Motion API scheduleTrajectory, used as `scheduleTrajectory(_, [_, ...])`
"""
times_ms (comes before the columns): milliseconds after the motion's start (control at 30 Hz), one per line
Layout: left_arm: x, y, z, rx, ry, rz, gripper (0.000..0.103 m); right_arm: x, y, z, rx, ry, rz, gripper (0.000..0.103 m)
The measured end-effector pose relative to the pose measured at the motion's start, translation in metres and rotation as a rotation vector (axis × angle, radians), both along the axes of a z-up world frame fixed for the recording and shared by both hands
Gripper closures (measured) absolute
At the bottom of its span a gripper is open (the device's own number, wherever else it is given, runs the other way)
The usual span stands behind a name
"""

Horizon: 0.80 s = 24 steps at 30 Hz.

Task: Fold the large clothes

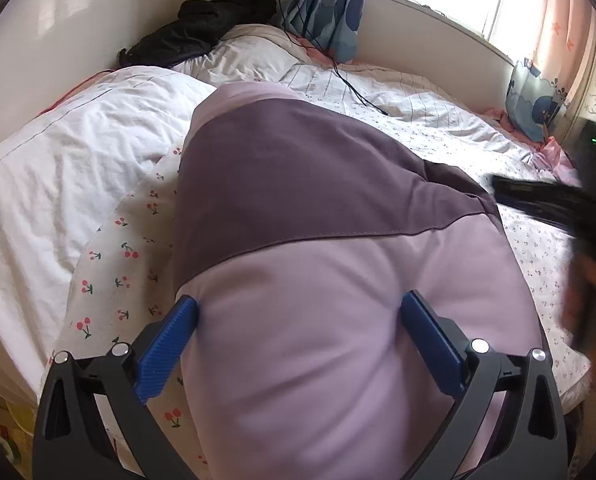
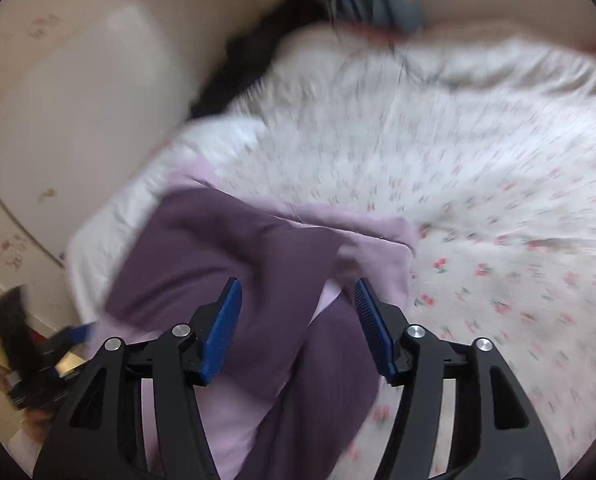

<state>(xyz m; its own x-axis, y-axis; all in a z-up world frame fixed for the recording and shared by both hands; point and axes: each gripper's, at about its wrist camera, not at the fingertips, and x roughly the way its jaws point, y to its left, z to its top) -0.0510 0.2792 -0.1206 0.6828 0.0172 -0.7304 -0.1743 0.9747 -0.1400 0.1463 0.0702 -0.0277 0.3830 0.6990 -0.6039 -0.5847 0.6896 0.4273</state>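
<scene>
Jaws of both grippers spread wide; purple garment [image 1: 337,208] lies between and beneath each pair.

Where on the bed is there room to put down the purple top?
Free patch: the cherry-print sheet right of the purple garment, running up toward the black cable. A thinner strip lies between the garment and the white duvet. The far corner is crowded with the black jacket and a pillow.
</scene>
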Motion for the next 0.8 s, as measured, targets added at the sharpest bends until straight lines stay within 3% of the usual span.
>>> scheduleTrajectory(67, [-0.003,0.000,-0.001,0.001,-0.011,0.005,0.005,-0.048,-0.009,0.020,0.040,-0.055,0.047,0.043])
scheduleTrajectory(133, [-0.004,0.000,-0.002,0.007,-0.021,0.010,0.005,-0.081,-0.005,0.018,0.004,-0.058,0.073,0.039])
scheduleTrajectory(233, [-0.006,0.000,-0.003,0.017,-0.020,0.025,0.005,-0.088,0.028,-0.041,-0.215,0.011,0.076,0.031])
scheduleTrajectory(267, [-0.007,-0.003,-0.005,0.036,-0.002,0.033,0.005,-0.081,0.032,-0.065,-0.216,0.043,0.056,0.013])
scheduleTrajectory(300, [-0.008,-0.005,-0.005,0.054,0.004,0.037,0.005,-0.073,0.029,-0.077,-0.185,0.083,0.044,0.007])
scheduleTrajectory(367, [-0.021,-0.011,0.001,0.087,-0.007,0.045,0.005,-0.060,0.018,-0.084,-0.102,0.182,0.025,0.007])
scheduleTrajectory(500, [-0.052,-0.022,0.014,0.176,-0.041,0.051,0.005,-0.091,0.010,-0.043,-0.163,0.050,-0.010,0.007])
scheduleTrajectory(633, [-0.076,-0.029,0.018,0.197,-0.044,0.050,0.006,-0.137,-0.004,-0.010,-0.158,-0.064,-0.046,0.007])
scheduleTrajectory(733, [-0.092,-0.036,0.018,0.207,-0.033,0.043,0.006,-0.165,0.000,-0.005,-0.183,-0.125,-0.064,0.007])
scheduleTrajectory(800, [-0.100,-0.039,0.019,0.209,-0.034,0.044,0.006,-0.171,0.015,-0.020,-0.261,-0.117,-0.043,0.007])
